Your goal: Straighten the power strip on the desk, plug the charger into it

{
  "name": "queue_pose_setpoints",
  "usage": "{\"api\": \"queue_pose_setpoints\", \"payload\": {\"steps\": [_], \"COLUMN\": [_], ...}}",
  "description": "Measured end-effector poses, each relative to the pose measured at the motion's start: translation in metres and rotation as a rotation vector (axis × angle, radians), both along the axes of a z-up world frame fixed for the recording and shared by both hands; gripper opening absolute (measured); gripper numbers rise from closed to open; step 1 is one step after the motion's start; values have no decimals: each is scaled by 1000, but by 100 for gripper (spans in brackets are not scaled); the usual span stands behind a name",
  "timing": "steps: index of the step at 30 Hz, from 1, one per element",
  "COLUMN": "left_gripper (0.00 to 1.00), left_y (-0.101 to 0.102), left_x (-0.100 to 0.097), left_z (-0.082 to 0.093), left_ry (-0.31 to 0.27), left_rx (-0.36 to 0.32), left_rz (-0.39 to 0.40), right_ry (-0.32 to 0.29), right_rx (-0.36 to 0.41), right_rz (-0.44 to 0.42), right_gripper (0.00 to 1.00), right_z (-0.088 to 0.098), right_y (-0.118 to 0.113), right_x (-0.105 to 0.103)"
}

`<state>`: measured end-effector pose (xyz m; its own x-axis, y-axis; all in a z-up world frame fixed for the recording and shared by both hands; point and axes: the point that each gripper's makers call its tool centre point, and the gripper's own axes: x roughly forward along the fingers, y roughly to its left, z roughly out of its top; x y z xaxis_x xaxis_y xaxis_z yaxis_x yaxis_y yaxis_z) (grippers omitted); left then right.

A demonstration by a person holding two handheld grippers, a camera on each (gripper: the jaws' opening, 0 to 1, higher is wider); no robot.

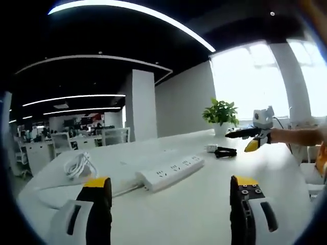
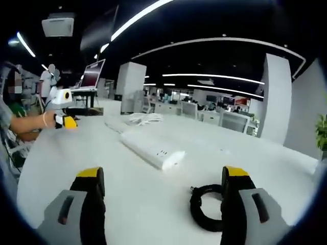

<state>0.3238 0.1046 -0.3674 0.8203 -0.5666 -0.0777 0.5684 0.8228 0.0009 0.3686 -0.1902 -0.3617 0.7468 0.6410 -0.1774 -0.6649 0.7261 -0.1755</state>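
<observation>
A long white power strip point(image 1: 171, 172) lies at a slant on the white desk point(image 1: 194, 209), its cable running left to a coiled white bundle point(image 1: 76, 166). My left gripper point(image 1: 171, 186) stands open just before the strip, with nothing between its yellow-tipped jaws. In the right gripper view the power strip point(image 2: 152, 148) lies ahead, and a coiled black charger cable point(image 2: 204, 206) rests close to the right jaw. My right gripper point(image 2: 166, 176) is open and holds nothing. The charger point(image 1: 220, 151) sits past the strip, with the right gripper point(image 1: 250, 137) hovering above it.
A potted green plant point(image 1: 220, 113) stands at the desk's far edge by the window. An open laptop point(image 2: 93, 76) sits at the opposite end, near a person's forearm point(image 2: 28, 123). Office desks and chairs fill the background.
</observation>
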Motion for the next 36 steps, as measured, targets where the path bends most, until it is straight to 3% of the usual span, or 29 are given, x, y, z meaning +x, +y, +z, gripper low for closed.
{"api": "queue_pose_setpoints", "payload": {"steps": [10,27,36], "left_gripper": [97,97,97], "left_y": [0,-1,-1], "left_x": [-1,-1,-1], "left_z": [1,4,2], "left_ry": [0,-3,2], "left_rx": [-22,-34,-38], "left_rz": [-6,-9,-16], "right_ry": [65,73,96], "right_rx": [16,102,77], "right_rz": [-72,-185,-197], "right_gripper": [88,83,80], "right_z": [-10,-9,-21], "right_y": [-27,-56,-62], "right_x": [17,33,30]}}
